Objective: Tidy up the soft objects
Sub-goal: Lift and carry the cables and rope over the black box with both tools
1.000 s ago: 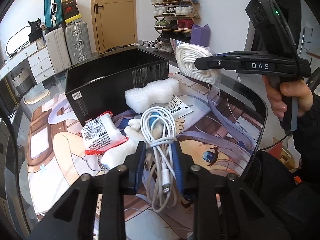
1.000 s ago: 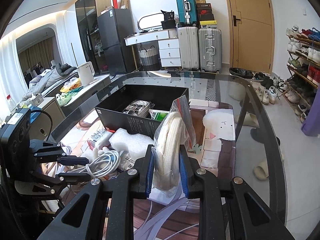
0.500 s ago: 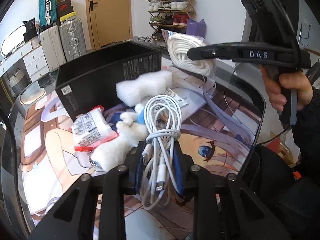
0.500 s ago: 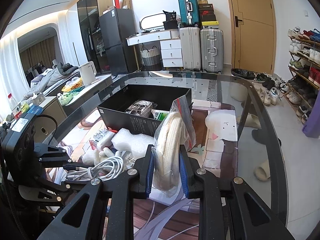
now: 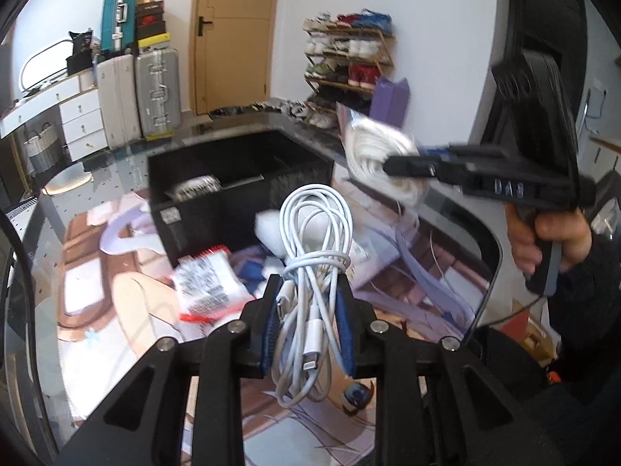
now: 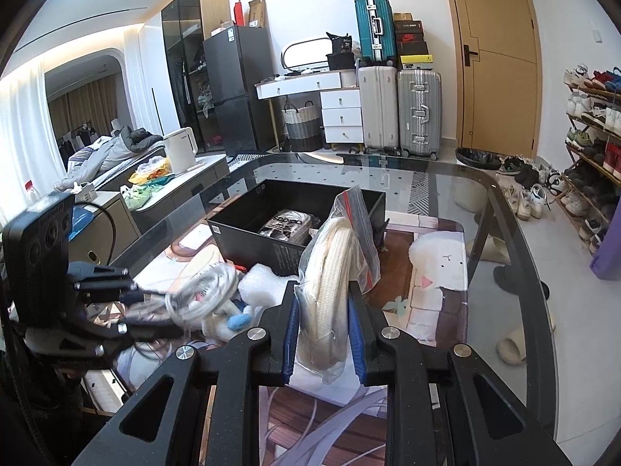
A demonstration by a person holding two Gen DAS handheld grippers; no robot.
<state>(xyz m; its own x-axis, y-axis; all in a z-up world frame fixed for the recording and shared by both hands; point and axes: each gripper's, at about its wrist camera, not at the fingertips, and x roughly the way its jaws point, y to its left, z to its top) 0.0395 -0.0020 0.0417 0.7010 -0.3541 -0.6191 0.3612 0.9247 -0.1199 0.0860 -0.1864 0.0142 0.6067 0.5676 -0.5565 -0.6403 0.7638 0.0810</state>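
My left gripper (image 5: 309, 324) is shut on a coiled bundle of white charging cables (image 5: 316, 233) and holds it lifted above the table. My right gripper (image 6: 322, 334) is shut on a clear zip bag of white rope (image 6: 333, 272), held upright above the table; it also shows in the left wrist view (image 5: 378, 155). A black open box (image 6: 295, 229) stands on the table beyond both grippers, with a dark packet (image 6: 289, 227) inside. The left gripper also shows blurred in the right wrist view (image 6: 155, 306).
On the printed mat lie a red-and-white packet (image 5: 207, 283), white bubble foam (image 6: 264, 285) and a white plush with a blue part (image 6: 229, 320). The glass table edge (image 6: 516, 240) curves at right. Suitcases, drawers and a shoe rack stand behind.
My left gripper has risen off the table with the cable bundle and moved toward the black box. My right gripper has stayed nearly still with the rope bag.
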